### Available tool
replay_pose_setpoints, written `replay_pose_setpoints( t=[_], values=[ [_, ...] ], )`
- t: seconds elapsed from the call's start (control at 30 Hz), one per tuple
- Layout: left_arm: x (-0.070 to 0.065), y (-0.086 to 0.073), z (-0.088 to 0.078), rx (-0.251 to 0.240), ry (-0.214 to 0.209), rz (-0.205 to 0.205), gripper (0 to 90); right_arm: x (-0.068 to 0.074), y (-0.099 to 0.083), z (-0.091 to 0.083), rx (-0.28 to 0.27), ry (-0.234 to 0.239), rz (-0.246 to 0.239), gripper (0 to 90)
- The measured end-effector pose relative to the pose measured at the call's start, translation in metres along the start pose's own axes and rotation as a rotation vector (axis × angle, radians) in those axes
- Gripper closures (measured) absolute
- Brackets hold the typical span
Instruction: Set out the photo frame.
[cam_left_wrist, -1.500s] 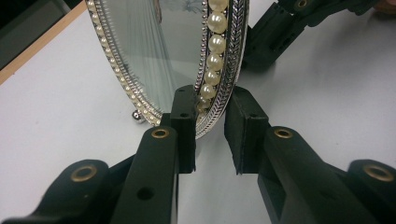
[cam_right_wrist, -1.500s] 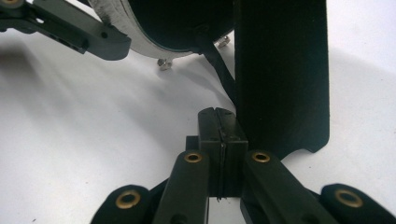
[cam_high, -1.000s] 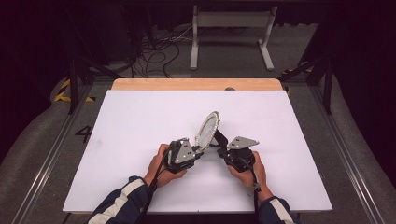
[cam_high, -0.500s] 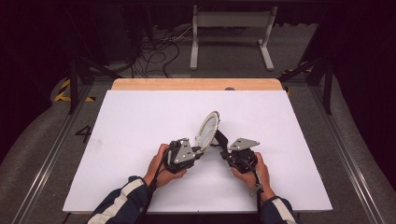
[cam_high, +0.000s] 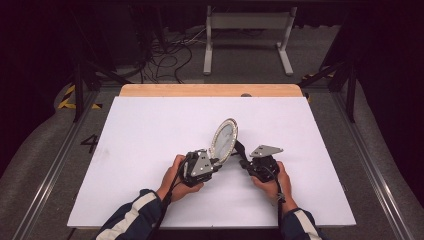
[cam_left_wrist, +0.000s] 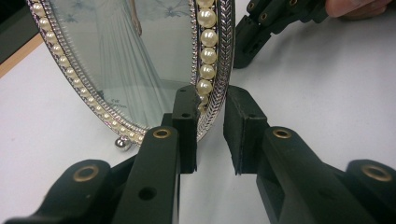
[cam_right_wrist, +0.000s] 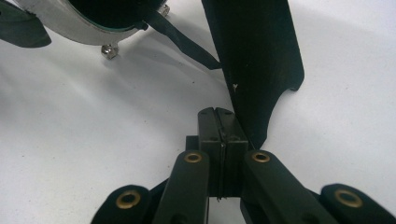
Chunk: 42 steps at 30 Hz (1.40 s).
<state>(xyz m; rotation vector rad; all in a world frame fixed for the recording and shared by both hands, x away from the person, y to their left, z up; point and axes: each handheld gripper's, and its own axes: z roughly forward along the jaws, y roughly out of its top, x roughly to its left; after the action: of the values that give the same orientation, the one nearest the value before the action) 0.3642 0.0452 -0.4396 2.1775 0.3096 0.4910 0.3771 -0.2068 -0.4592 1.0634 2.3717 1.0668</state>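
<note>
Oval picture frame (cam_high: 223, 140) stands tilted on the white surface (cam_high: 150, 130), stand (cam_right_wrist: 254, 60) folded out — left hand-held gripper (cam_left_wrist: 209, 122) spread around its pearl rim, right hand-held gripper (cam_right_wrist: 222, 128) pressed together, empty beside the stand — apparently only release remains.

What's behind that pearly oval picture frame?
Behind the oval frame a black easel stand props it on the white table, tied to it by a thin black strap. The right gripper sits beside the stand. The frame's back panel is mostly hidden.
</note>
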Motion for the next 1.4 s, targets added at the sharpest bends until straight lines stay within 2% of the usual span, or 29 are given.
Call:
replay_pose_setpoints(
  t=[0.23, 0.33, 0.47, 0.6, 0.7, 0.73, 0.93, 0.97, 1.0, 1.07, 1.13, 1.2, 1.3, 1.33, 1.37, 1.4],
  values=[
    [-0.001, 0.001, 0.001, 0.003, 0.009, 0.006, 75.1, -0.001, 0.0, 0.0, -0.002, -0.007, 0.002, 90.0],
    [-0.001, 0.001, 0.0, -0.008, 0.002, 0.006, 77.6, -0.002, 0.0, 0.001, -0.009, -0.027, 0.009, 90.0],
    [-0.001, 0.001, -0.002, -0.021, 0.002, 0.012, 76.7, -0.004, 0.0, 0.001, -0.014, -0.029, 0.02, 90.0],
    [0.004, -0.001, -0.008, -0.031, -0.015, -0.002, 76.0, -0.004, 0.0, 0.001, -0.01, -0.039, 0.017, 90.0],
    [0.006, -0.002, -0.013, -0.033, -0.008, 0.003, 75.1, -0.002, 0.0, 0.0, -0.011, -0.044, 0.024, 90.0],
    [0.009, -0.005, -0.018, -0.035, -0.003, 0.004, 74.4, 0.001, 0.001, -0.002, -0.029, -0.025, 0.026, 90.0],
    [0.019, -0.016, -0.029, -0.041, 0.003, -0.041, 70.8, 0.015, 0.005, -0.004, -0.046, -0.013, -0.015, 89.8],
    [0.021, -0.019, -0.036, -0.042, 0.017, -0.029, 69.9, 0.021, 0.006, -0.006, -0.067, -0.007, -0.027, 83.8],
    [0.021, -0.019, -0.036, -0.042, 0.017, -0.029, 69.0, 0.021, 0.006, -0.006, -0.067, -0.007, -0.027, 83.8],
    [0.022, -0.024, -0.046, -0.037, 0.027, -0.024, 66.4, 0.026, 0.007, -0.01, -0.101, 0.001, -0.027, 74.7],
    [0.025, -0.03, -0.052, -0.026, 0.036, -0.039, 61.6, 0.031, 0.009, -0.014, -0.126, 0.006, -0.021, 66.8],
    [0.027, -0.037, -0.058, -0.022, 0.04, -0.064, 57.3, 0.035, 0.011, -0.018, -0.148, 0.013, -0.017, 64.1],
    [0.027, -0.046, -0.065, -0.038, 0.051, -0.128, 52.9, 0.039, 0.012, -0.019, -0.159, 0.021, -0.007, 61.3],
    [0.024, -0.05, -0.069, -0.033, 0.043, -0.14, 51.9, 0.04, 0.013, -0.019, -0.162, 0.026, -0.009, 60.4],
    [0.024, -0.05, -0.069, -0.033, 0.043, -0.14, 48.2, 0.04, 0.013, -0.019, -0.162, 0.026, -0.009, 60.4],
    [0.021, -0.051, -0.071, -0.023, 0.055, -0.133, 48.2, 0.042, 0.014, -0.019, -0.17, 0.028, -0.01, 59.3]
  ],
)
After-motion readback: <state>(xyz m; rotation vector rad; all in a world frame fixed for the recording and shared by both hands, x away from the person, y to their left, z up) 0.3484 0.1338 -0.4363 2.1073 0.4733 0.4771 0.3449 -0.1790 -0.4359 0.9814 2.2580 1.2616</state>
